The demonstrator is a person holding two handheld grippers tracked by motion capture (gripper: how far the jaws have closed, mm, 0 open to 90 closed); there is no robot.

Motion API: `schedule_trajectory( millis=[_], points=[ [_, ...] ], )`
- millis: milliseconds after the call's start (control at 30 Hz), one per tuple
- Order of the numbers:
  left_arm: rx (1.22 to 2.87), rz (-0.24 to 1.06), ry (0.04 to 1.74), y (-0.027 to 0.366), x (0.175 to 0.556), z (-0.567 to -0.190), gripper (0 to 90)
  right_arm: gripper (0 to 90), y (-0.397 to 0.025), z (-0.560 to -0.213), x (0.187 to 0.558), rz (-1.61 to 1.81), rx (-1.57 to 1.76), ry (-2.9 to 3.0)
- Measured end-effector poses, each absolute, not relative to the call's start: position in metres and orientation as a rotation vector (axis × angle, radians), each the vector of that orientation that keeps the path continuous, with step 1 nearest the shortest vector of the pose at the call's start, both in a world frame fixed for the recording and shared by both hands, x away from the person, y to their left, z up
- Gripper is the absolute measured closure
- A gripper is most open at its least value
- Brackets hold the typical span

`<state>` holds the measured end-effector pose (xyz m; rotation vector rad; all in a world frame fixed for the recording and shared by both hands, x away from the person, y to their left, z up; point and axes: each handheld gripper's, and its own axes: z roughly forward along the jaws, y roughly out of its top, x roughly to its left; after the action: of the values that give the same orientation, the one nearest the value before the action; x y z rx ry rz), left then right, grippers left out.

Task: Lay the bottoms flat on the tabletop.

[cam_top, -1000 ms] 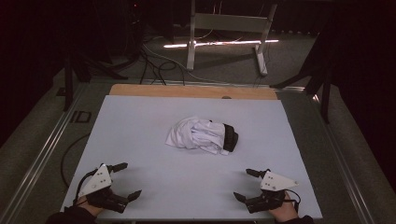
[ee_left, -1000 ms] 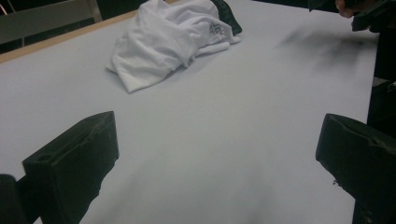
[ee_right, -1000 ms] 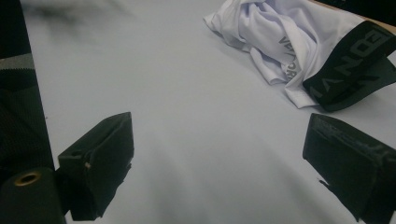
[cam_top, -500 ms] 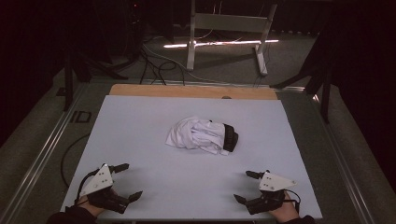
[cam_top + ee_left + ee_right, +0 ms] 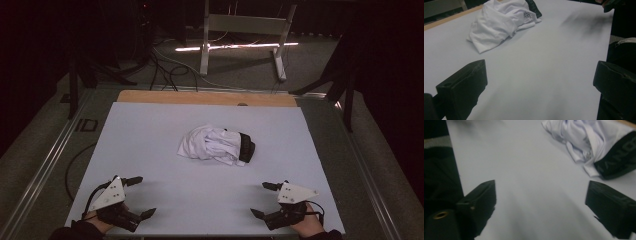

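Scarcely any shift since before: both wide-open grippers, left gripper (image 5: 137, 197) and right gripper (image 5: 262, 199), well short of crumpled white garment (image 5: 215, 145).

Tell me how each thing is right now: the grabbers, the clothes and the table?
Left gripper: open, holding nothing, at the table's near left corner.
Right gripper: open, holding nothing, at the table's near right corner.
White garment: crumpled in a heap at mid-table, not spread or folded, touched by neither gripper.
Black band: at the heap's right end, bunched up.
Table: covered by a flat pale sheet, with a bare wooden strip along the far edge.
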<state>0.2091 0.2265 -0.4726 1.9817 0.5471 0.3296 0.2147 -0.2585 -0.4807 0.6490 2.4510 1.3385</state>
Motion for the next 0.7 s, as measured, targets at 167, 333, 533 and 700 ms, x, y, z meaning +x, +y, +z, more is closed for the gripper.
schedule_trajectory(
  millis=[167,333,533,700],
  points=[
    [1.985,0.314,0.517,0.218,0.209,-0.467,0.5,12.5,-0.255,-0.470,0.214,1.356,0.628,2.438],
    [1.977,0.294,0.501,0.213,0.212,-0.461,0.4,12.4,-0.253,-0.463,0.217,1.360,0.609,2.440],
    [1.968,0.289,0.499,0.206,0.219,-0.449,0.5,12.3,-0.247,-0.450,0.227,1.383,0.583,2.418],
    [1.949,0.286,0.517,0.202,0.229,-0.444,0.5,12.3,-0.240,-0.443,0.238,1.421,0.589,2.371]
  ],
)
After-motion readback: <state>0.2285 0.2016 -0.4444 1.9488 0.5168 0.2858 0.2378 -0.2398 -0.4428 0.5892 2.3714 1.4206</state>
